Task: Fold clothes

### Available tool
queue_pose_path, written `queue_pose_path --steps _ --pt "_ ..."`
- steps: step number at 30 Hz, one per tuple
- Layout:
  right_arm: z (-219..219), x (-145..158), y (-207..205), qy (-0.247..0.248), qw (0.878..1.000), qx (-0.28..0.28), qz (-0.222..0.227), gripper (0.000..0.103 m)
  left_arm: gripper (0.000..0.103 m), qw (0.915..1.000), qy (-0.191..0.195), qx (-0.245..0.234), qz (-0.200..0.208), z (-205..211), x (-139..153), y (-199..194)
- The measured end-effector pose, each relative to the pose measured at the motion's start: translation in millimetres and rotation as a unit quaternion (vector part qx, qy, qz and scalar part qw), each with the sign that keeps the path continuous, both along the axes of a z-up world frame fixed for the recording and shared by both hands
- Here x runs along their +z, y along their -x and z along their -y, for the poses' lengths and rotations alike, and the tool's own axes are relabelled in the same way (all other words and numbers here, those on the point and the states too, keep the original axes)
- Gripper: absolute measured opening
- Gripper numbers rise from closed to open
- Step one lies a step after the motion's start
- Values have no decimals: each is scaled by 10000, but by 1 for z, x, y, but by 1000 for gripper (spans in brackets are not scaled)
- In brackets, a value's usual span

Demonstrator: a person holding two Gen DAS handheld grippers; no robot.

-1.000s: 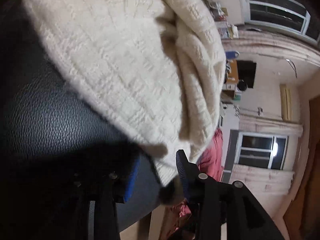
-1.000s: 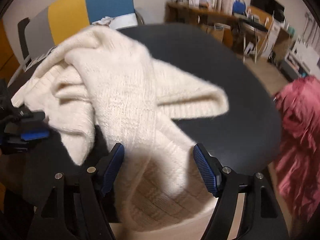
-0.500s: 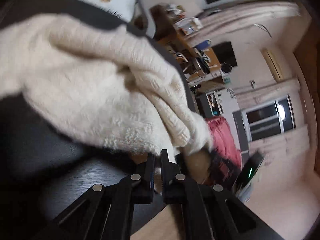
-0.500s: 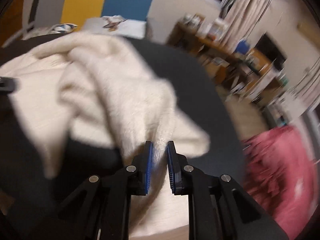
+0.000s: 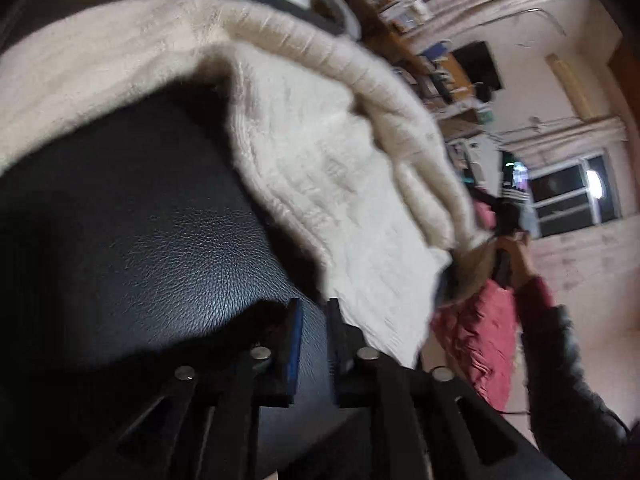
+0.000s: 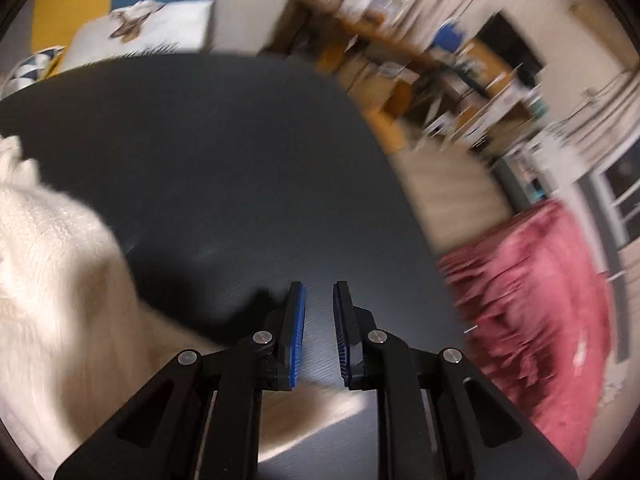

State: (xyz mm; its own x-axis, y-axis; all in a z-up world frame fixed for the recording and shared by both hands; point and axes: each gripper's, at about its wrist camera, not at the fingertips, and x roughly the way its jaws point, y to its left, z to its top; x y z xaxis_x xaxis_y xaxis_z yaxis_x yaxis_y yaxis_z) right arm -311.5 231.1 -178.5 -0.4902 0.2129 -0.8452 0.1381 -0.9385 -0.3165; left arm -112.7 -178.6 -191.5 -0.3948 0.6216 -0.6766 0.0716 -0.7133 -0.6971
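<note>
A cream knit sweater (image 5: 320, 152) lies bunched on the round black leather-look table (image 5: 160, 240). In the left wrist view it covers the top and right. My left gripper (image 5: 314, 306) is shut to a thin slit just left of the sweater's hem, and only black table shows between its fingers. In the right wrist view the sweater (image 6: 44, 272) sits blurred at the left and trails down under the finger bases. My right gripper (image 6: 319, 288) is also shut to a slit over bare table (image 6: 220, 140), with no cloth between the tips.
A red-pink cloth (image 6: 540, 300) lies heaped just past the table's right edge. A person's hand (image 5: 520, 256) and dark sleeve (image 5: 560, 360) hold the other gripper at the sweater's far end. A cluttered wooden desk (image 6: 420, 72) and a white cushion (image 6: 152, 28) stand behind.
Both grippers went from open to shut. Cloth that showed between each pair of fingers half a second ago no longer does. The right view swung right, so the sweater slid to its left edge.
</note>
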Motion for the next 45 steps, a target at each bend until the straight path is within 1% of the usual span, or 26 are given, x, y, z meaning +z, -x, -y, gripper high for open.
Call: queue_pose_path --steps 2,4,5,6,7,8,9,10,13,15,16,19,21,23,25,26,27,28,29,30,32,34,37,40,43,45 --pt "3 13 -5 97 9997 93 -201 16 15 9995 -94 73 -309 14 15 0" --pt "6 40 -26 238 9974 218 -641 16 16 9974 -39 267 -671 27 31 5" --pt "9 58 -39 488 9944 352 -868 20 16 9958 -23 346 -849 30 38 11" --pt "12 74 -55 890 9894 531 -1015 27 17 9941 -54 419 -996 32 44 17" --pt "15 79 -65 1238 9851 676 -987 53 16 9931 -166 456 -1066 30 47 24" --pt "16 84 -76 1618 9790 842 -916 78 16 9928 -251 395 -1103 26 48 30" --pt "18 87 -89 1929 9726 988 -847 84 17 9927 -324 232 -1135 16 48 37" --pt "22 85 -101 2015 9706 1065 -777 85 17 9926 -328 51 -1166 4 48 43" --pt "26 63 -123 1817 9765 1062 -464 85 17 9904 74 -612 -1239 -47 46 59" --pt "18 45 -131 1834 9786 909 -225 85 17 9849 399 -1136 -1244 -87 39 66" --pt "17 37 -135 1786 9794 920 -223 85 17 9814 545 -1354 -1246 -104 36 68" --pt "15 12 -147 1642 9816 950 -220 85 17 9729 878 -1737 -1244 -134 26 70" --pt "13 -5 -155 1545 9830 971 -217 85 17 9700 1018 -1875 -1163 -141 18 71" --pt "12 -21 -163 1449 9842 991 -214 95 17 9666 1157 -2013 -1082 -149 11 71" --pt "9 -36 -169 1410 9850 975 -184 95 17 9628 1295 -2149 -1000 -156 3 72" --pt "5 -35 -167 1535 9844 858 -99 92 16 9618 1332 -2195 -953 -157 0 72" --pt "5 -33 -167 1471 9859 797 -109 85 16 9626 1306 -2199 -896 -153 0 72" --pt "8 -28 -168 1303 9882 789 -170 57 14 9634 1279 -2203 -839 -149 0 72" --pt "11 -24 -168 1114 9904 790 -225 13 13 9641 1252 -2207 -782 -145 -1 72" --pt "16 -19 -169 867 9924 827 -290 14 10 9648 1226 -2211 -724 -142 -1 72" --pt "30 -9 -172 362 9929 986 -552 7 8 9647 1247 -2215 -688 -136 -3 69" --pt "42 2 -175 -94 9904 1125 -799 7 8 9632 1323 -2229 -708 -129 -1 63" --pt "46 30 -168 -383 9866 1152 -1089 7 8 9597 1438 -2297 -744 -120 3 52" --pt "56 56 -141 -743 9804 1236 -1345 7 8 9620 1305 -2302 -670 -102 7 42" --pt "64 76 -106 -978 9771 1174 -1477 7 8 9641 1173 -2305 -595 -83 10 31" --pt "67 77 -77 -1184 9767 1062 -1438 7 8 9654 1085 -2308 -546 -71 12 24"
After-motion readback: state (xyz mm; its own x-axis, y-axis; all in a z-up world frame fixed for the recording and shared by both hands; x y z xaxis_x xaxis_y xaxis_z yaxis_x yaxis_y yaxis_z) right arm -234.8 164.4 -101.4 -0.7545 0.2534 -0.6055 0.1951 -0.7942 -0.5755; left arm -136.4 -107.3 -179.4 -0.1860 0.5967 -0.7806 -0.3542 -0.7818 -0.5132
